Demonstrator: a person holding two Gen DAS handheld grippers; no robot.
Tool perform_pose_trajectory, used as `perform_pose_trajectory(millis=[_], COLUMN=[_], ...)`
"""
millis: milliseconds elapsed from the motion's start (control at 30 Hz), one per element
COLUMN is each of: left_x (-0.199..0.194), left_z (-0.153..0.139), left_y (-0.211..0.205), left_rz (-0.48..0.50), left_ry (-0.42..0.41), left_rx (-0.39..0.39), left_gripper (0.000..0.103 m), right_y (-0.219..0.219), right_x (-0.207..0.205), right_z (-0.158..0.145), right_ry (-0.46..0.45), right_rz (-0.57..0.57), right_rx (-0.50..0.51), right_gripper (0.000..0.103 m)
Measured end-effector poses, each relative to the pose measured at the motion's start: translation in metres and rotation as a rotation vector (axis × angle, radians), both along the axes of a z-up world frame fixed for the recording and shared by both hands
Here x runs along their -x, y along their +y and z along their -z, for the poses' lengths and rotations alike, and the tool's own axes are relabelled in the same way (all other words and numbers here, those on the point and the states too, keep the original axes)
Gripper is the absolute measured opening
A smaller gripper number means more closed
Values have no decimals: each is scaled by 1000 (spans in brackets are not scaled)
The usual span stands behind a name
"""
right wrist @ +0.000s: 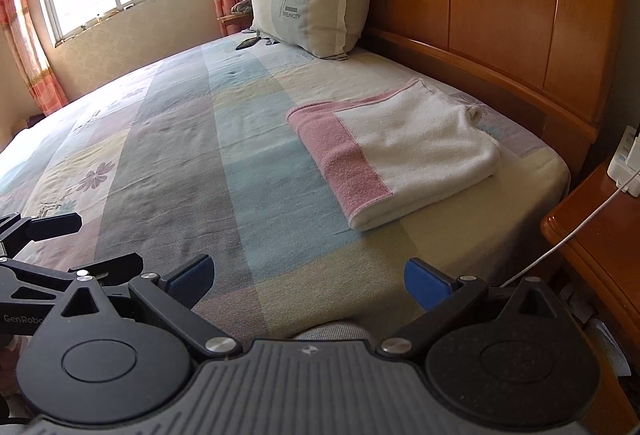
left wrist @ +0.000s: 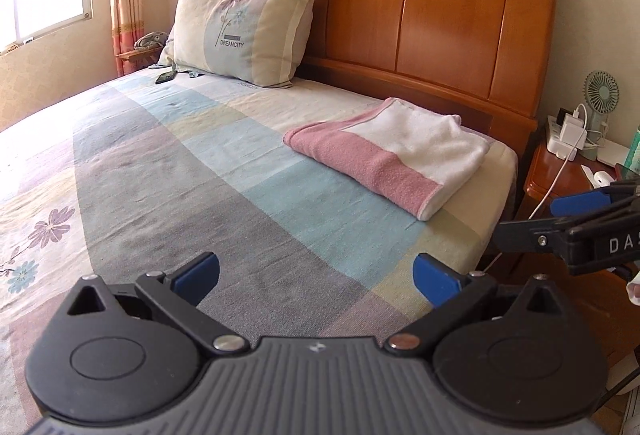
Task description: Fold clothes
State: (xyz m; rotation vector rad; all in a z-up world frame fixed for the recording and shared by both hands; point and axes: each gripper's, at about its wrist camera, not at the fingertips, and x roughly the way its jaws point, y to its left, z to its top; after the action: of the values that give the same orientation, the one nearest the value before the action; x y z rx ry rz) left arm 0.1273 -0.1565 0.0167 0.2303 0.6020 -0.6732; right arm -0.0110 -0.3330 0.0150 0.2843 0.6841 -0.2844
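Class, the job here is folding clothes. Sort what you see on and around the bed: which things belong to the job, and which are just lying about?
Belongs to the job:
towel, pink and white, folded on the bed
left gripper, open
right gripper, open

Just lying about:
pillow
phone by the pillow
fan
charger on the nightstand

Carved orange wooden headboard (left wrist: 420, 3); floral "DREAMCITY" pillow (left wrist: 240, 31) propped against it; small green desk fan (left wrist: 601, 95) on wooden nightstand (left wrist: 560, 179).
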Motion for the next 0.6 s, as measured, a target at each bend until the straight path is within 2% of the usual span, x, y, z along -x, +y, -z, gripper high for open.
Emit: perform_pose_trajectory(millis=[167,333,600], left_x=[16,18,20], left_z=[-6,-7,-9], left_y=[5,10,13], left_rz=[-2,2,-4], left_ry=[-7,23,25], left_rx=[13,36,47], left_gripper=[102,102,102], right_y=[14,19,24], right_x=[13,21,24], right_z=[-3,-4,-7], right_ry=[-1,-4,-11], right_rz=[-6,-1,-5], right_rx=[6,3,10], right_gripper=[103,103,103])
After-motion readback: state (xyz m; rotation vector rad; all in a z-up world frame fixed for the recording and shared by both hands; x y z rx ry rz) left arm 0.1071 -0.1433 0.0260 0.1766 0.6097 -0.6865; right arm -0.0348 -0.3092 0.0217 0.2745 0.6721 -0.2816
